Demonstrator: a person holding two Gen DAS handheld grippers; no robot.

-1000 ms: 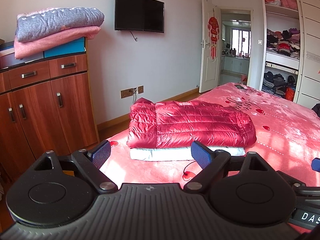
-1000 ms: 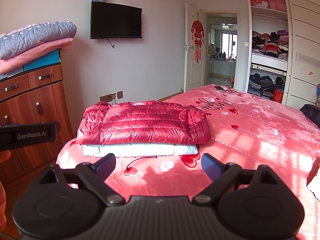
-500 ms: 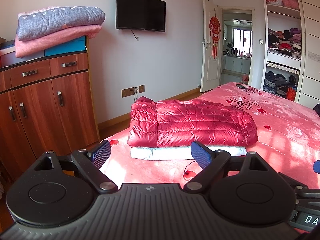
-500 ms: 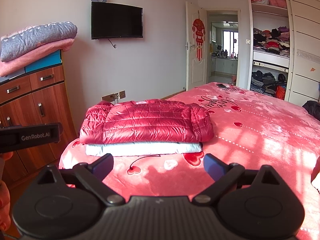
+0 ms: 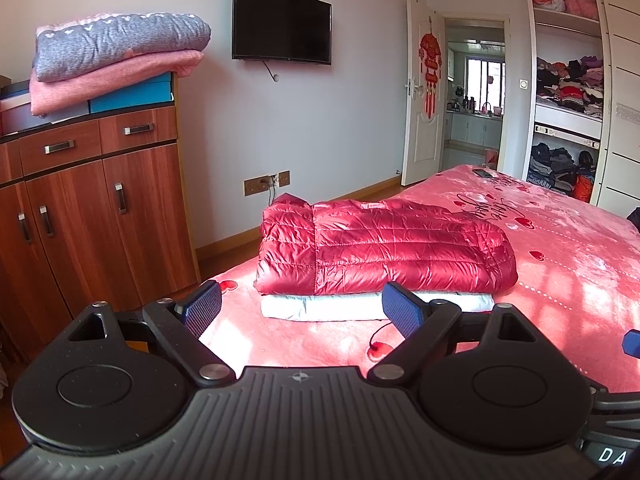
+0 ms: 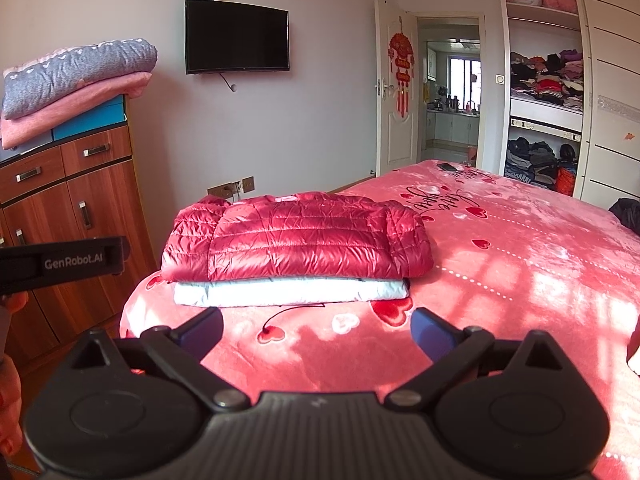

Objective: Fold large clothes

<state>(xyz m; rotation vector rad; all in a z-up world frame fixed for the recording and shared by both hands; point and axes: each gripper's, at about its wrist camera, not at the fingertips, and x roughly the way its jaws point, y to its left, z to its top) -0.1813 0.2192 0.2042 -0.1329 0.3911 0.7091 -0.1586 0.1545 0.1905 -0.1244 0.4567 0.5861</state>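
Note:
A folded red puffer jacket lies on top of a folded pale blue garment near the corner of a bed with a pink heart-print blanket. My left gripper is open and empty, held short of the stack. The stack shows in the right wrist view too: jacket, pale garment. My right gripper is open and empty above the blanket, short of the stack. The left gripper's body shows at the left edge of that view.
A wooden cabinet stands left of the bed, with folded blankets on top. A TV hangs on the wall. An open wardrobe full of clothes and an open door are at the back right. A phone lies on the bed's far side.
Both grippers have drifted slightly back and up from the stack, so the view shifts a little. The folded clothes have not moved. Both grippers stay open.

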